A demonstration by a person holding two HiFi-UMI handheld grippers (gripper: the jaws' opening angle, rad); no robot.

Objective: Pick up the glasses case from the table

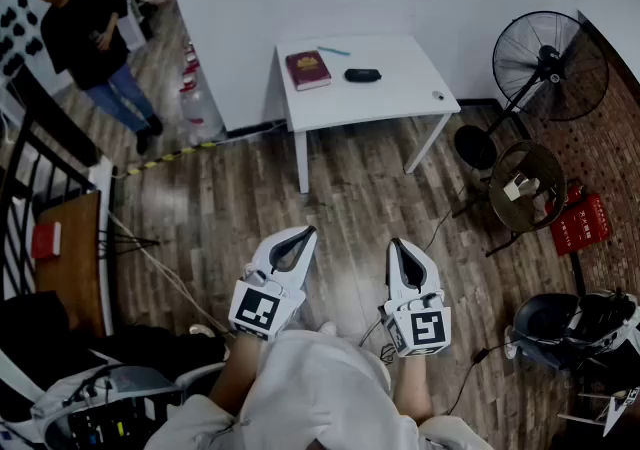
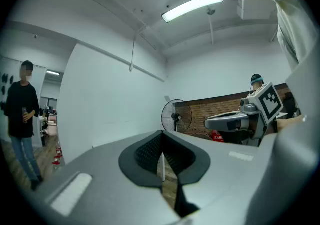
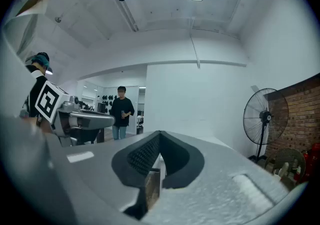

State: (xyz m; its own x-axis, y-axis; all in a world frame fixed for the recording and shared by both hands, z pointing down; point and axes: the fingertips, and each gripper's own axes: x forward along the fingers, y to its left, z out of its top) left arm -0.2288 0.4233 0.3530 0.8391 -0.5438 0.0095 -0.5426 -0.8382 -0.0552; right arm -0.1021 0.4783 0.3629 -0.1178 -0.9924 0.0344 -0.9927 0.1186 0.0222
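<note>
A dark glasses case (image 1: 362, 75) lies on the white table (image 1: 400, 93) far ahead in the head view, to the right of a dark red book (image 1: 308, 69). Both grippers hang close to the person's body, well short of the table. My left gripper (image 1: 305, 233) is shut and holds nothing; its jaws meet at the tips (image 2: 162, 139). My right gripper (image 1: 397, 243) is shut too, with its black pads pressed together (image 3: 159, 136) and nothing between them. Each gripper view looks level across the room, and the case shows in neither.
A blue pen (image 1: 334, 51) and a small object (image 1: 437, 95) also lie on the table. A standing fan (image 1: 548, 63) and a round stool (image 1: 527, 185) stand right of it. A person in black (image 1: 95, 38) stands far left. Cables run over the wooden floor (image 1: 340, 208).
</note>
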